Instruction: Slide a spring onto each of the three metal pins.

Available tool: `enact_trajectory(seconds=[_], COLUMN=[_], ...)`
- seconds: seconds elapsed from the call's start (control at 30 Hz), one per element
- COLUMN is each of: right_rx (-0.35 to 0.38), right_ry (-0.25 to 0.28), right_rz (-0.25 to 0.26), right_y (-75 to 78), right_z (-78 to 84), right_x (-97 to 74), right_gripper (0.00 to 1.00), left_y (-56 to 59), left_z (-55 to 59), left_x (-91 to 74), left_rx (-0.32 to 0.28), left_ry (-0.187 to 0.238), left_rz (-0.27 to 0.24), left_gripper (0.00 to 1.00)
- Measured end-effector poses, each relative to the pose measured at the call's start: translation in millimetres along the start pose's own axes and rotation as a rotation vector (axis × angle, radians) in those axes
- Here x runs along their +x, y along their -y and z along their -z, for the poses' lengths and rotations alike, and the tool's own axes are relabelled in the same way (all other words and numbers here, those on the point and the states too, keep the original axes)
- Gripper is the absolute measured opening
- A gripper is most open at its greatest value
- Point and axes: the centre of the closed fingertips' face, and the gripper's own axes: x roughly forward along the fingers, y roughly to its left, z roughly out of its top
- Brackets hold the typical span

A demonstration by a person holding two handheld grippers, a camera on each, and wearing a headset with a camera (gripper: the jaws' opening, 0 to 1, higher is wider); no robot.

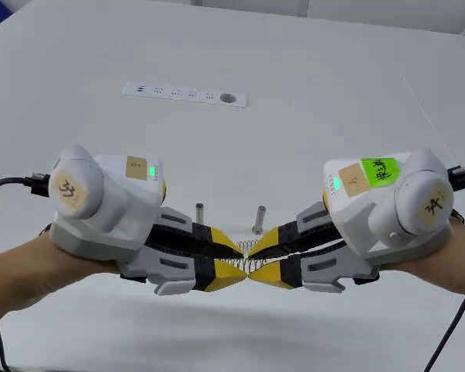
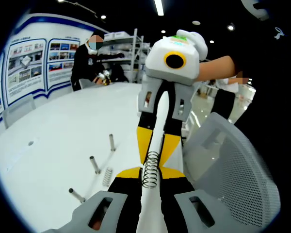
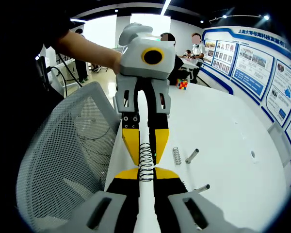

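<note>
A spring [image 2: 151, 170] is held off the tabletop [image 1: 333, 93] between the two claws, which meet tip to tip. The left claw [image 1: 241, 264] is closed to a narrow gap on one end of it. The right claw [image 1: 256, 265] is pinched likewise on the other end.

In the left gripper view three bare pins are seen from the spring: the far pin [image 2: 112, 142] at 10 o'clock, the middle pin [image 2: 94, 165] at 9 and the near pin [image 2: 76, 195] at 8. A loose spring [image 2: 107, 176] lies on the tabletop just beside the middle pin.

The spring is judged light, thin-wired and soft: easily bent, and apt to jump from a hard squeeze. It is best gripped across the coils near one end, so that the other end is left open for a pin.

"33" is handwritten on a tan label [image 1: 68, 191] on the left gripper. The handwriting on the right gripper's green label [image 1: 380, 170] cannot be read.
</note>
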Motion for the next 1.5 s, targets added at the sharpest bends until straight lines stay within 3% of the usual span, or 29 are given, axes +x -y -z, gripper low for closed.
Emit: enact_trajectory(seconds=[0.4,0.5,0.57,0.8,1.13,1.33,1.5], right_rx=[-0.039,0.001,0.018,0.072,0.065,0.07,0.1], right_ry=[0.01,0.027,0.012,0.058,0.11,0.147,0.201], right_rz=[0.002,0.006,0.009,-0.011,0.0,0.011,0.013], right_y=[0.7,3.7,7.2,6.7,16.0,25.3,28.0], right_z=[-0.9,0.4,5.9,1.8,-14.0,-25.4,-34.4], right_x=[-3.0,-4.8,-5.2,-4.5,-16.3,-24.4,-27.2], right_gripper=[0.12,0.14,0.17,0.12,0.11,0.11,0.11], left_y=[2.6,3.5,3.7,0.0,-8.3,-18.5,-20.1], left_z=[-3.0,-5.1,-6.6,-9.8,-16.5,-22.2,-24.3], left_x=[0.9,0.0,-0.8,-4.2,-4.9,-1.4,-0.2], left_rx=[0.097,0.107,0.114,0.12,0.159,0.227,0.227], left_ry=[-0.023,-0.016,-0.012,0.003,0.012,-0.001,0.005], left_rz=[0.014,0.021,0.019,0.008,-0.015,-0.049,-0.049], left_gripper=[0.1,0.1,0.1,0.1,0.1,0.1,0.1])
